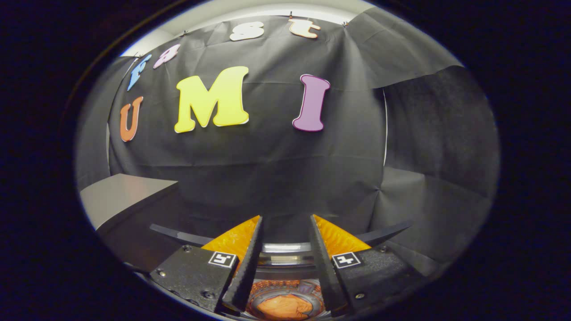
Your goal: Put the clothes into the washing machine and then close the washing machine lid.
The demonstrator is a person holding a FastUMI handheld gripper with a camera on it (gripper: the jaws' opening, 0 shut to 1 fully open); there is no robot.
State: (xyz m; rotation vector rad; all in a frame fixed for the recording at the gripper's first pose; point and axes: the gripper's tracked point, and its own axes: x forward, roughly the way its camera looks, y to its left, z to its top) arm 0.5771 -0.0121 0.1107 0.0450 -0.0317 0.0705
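jaws parted, empty | crumpled orange clothes point(285, 306) below (round drum point(285, 254))

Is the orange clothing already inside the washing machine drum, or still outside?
Inside. The orange clothing lies down in the washing machine drum, below its rim. The gripper hovers above with jaws open, holding nothing.

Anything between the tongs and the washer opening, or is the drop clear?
Nothing visible blocks it. The open tongs hang apart over the washing machine rim, and an orange garment already lies in the drum below the gap.
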